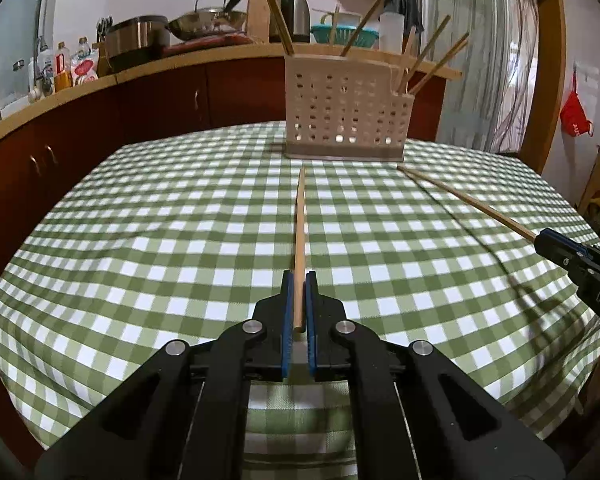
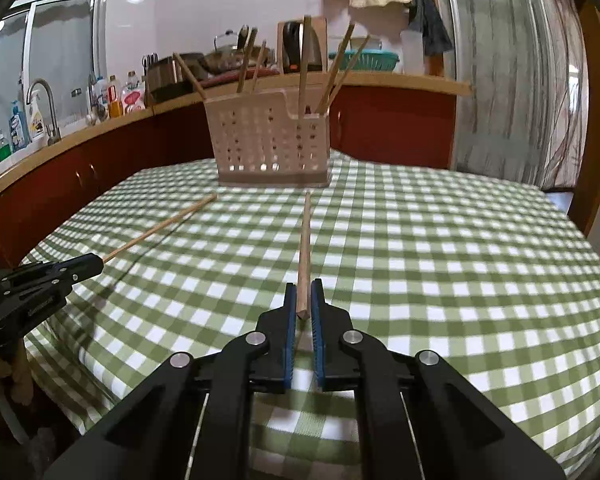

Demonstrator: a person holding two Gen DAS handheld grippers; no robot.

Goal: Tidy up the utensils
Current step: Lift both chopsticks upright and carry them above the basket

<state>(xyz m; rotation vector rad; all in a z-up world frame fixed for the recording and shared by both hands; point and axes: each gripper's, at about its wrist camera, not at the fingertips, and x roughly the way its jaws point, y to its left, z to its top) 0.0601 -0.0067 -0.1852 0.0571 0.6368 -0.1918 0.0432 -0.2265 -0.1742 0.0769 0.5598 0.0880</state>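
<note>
A beige perforated utensil holder (image 1: 346,114) stands at the far side of the table with several wooden chopsticks upright in it; it also shows in the right wrist view (image 2: 270,142). My left gripper (image 1: 299,280) is shut on a wooden chopstick (image 1: 300,232) that points toward the holder, just above the cloth. My right gripper (image 2: 303,288) is shut on a second wooden chopstick (image 2: 305,248), also pointing at the holder. The right gripper (image 1: 540,236) shows at the right edge of the left wrist view, the left gripper (image 2: 96,260) at the left edge of the right wrist view.
The table wears a green and white checked cloth (image 1: 180,220). Behind it runs a kitchen counter (image 1: 100,80) with pots, bottles, a kettle and a sink tap. A doorway and curtain (image 2: 520,100) are at the right.
</note>
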